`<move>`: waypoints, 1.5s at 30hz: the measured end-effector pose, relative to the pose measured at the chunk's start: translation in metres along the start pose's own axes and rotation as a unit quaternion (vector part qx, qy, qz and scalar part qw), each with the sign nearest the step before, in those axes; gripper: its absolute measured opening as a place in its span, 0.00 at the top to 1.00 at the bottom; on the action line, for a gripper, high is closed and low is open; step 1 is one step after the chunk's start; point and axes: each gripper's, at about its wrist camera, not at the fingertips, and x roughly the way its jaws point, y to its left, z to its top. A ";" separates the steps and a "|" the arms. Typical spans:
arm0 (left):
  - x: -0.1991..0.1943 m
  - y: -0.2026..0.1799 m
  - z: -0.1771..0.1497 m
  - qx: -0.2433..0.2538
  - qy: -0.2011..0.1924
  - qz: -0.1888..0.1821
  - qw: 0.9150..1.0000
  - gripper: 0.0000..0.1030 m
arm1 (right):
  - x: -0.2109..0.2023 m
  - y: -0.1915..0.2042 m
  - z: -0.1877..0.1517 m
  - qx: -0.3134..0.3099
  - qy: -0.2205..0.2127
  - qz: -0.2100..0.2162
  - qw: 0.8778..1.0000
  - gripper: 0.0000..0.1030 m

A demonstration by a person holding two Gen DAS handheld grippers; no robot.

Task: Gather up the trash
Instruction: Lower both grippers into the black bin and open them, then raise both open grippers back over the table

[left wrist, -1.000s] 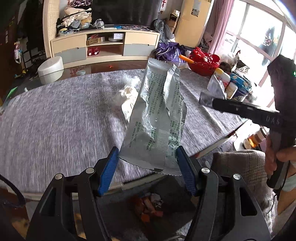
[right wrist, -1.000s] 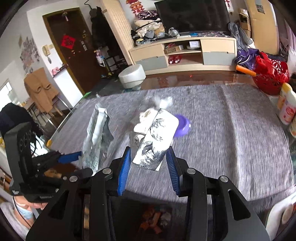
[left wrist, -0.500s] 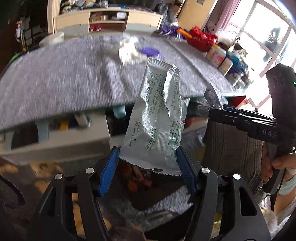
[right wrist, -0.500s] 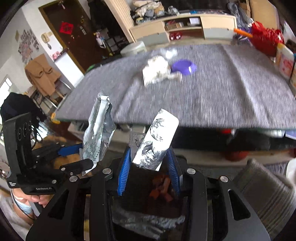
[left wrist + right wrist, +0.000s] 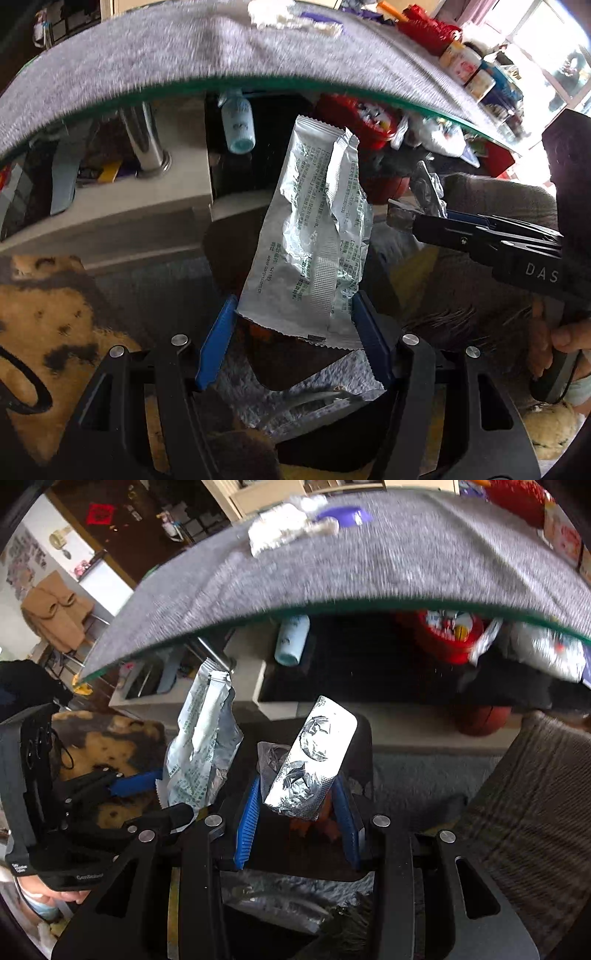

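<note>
Grippers clamp trash at frame centre; left gripper (image 5: 291, 325) grips a silver wrapper (image 5: 314, 236); right gripper (image 5: 297, 812) pinches a foil blister pack (image 5: 310, 768).

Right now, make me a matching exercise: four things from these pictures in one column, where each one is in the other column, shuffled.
Things:
1. silver wrapper
2. foil blister pack
3. white tissue
4. pale blue bottle

Places:
A. on the grey tabletop
B. in the left tongs
C. lying under the table
D. in the right tongs

Pairs: 1-B, 2-D, 3-A, 4-C
</note>
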 end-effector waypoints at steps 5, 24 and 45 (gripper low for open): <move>0.014 0.004 0.000 -0.009 0.015 0.010 1.000 0.41 | 0.014 0.003 -0.002 0.002 0.018 -0.011 1.000 0.61; 0.000 0.016 0.014 -0.025 0.002 0.023 0.999 0.23 | 0.011 -0.006 0.018 0.018 0.007 -0.020 1.000 0.32; -0.097 0.043 0.132 -0.004 -0.130 0.083 0.988 0.09 | -0.084 -0.021 0.144 -0.023 -0.138 -0.109 0.984 0.12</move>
